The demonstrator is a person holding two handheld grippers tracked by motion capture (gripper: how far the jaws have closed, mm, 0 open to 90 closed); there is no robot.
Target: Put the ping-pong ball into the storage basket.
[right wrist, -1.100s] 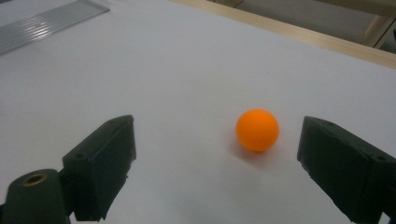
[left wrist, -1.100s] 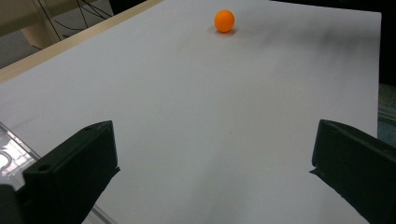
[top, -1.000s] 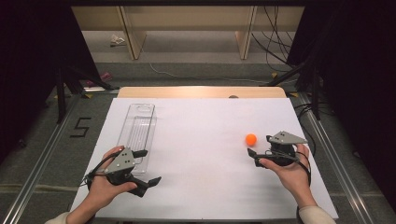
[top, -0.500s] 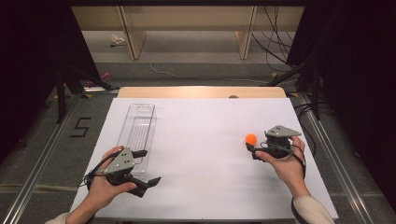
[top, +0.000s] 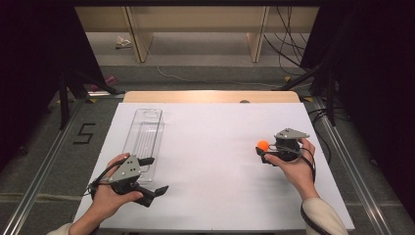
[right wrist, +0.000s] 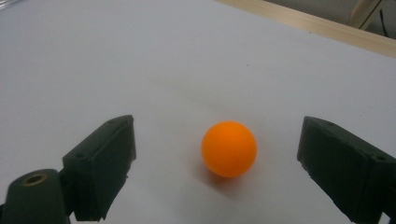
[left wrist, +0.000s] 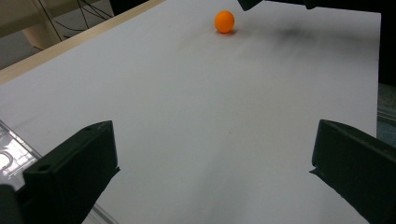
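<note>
A small orange ball (top: 263, 145) lies on the white table sheet (top: 210, 147) at the right. My right gripper (top: 265, 149) is open and points left at it. In the right gripper view the ball (right wrist: 229, 148) rests on the sheet between the two spread jaws of the right gripper (right wrist: 217, 138), touching neither. My left gripper (top: 153, 175) stands open near the front left with nothing between its jaws. From the left gripper (left wrist: 212, 149) the ball (left wrist: 224, 21) lies far ahead.
A long clear plastic tray (top: 146, 134) lies on the left half of the sheet, just beyond my left hand; its corner (left wrist: 9, 151) shows by the left jaw. A wooden table edge (top: 210, 96) runs along the back. Metal rails flank the table.
My right gripper has moved forward and a little left, so the ball now sits between its open jaws. The left gripper and the ball have stayed put.
</note>
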